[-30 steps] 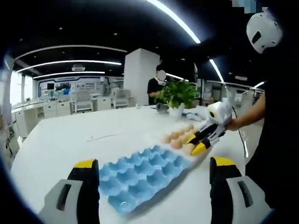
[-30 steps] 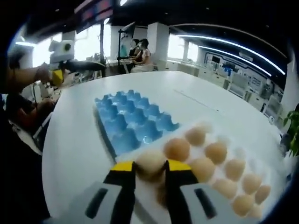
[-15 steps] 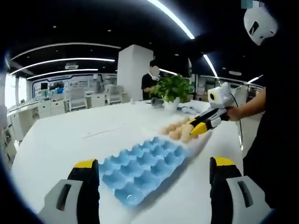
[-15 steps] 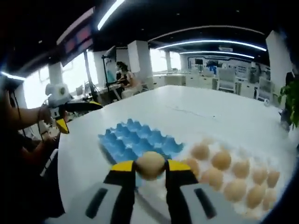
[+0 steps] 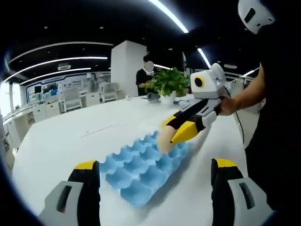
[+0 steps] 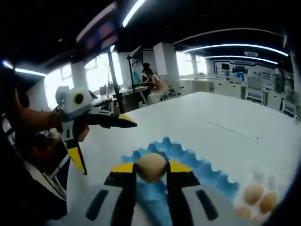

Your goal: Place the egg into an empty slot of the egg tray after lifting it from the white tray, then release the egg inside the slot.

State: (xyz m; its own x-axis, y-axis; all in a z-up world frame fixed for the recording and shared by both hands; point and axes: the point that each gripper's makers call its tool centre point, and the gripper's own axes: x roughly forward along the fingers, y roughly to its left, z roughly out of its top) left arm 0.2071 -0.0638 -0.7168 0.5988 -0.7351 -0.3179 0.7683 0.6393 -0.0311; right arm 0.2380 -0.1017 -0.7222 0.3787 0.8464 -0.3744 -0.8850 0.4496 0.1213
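My right gripper [image 6: 151,169] is shut on a tan egg [image 6: 151,165] and holds it just above the near end of the blue egg tray [image 6: 203,172]. In the left gripper view the same right gripper [image 5: 168,133] comes in from the right, with the egg [image 5: 164,141] low over the far end of the blue egg tray [image 5: 136,172]; I cannot tell whether the egg touches a slot. The tray's slots look empty. My left gripper [image 5: 155,164] stands wide open with nothing in it, near the tray's front corner. It also shows as the left gripper [image 6: 109,148] at the left.
Several more eggs [image 6: 256,197] lie at the lower right on the white table [image 6: 221,120]. A potted plant [image 5: 169,82] stands at the table's far end. A person's arm [image 5: 242,96] holds the right gripper. People stand in the background.
The right gripper has lifted the egg off the white tray and carried it across to above the blue egg tray. The left gripper has stayed open.
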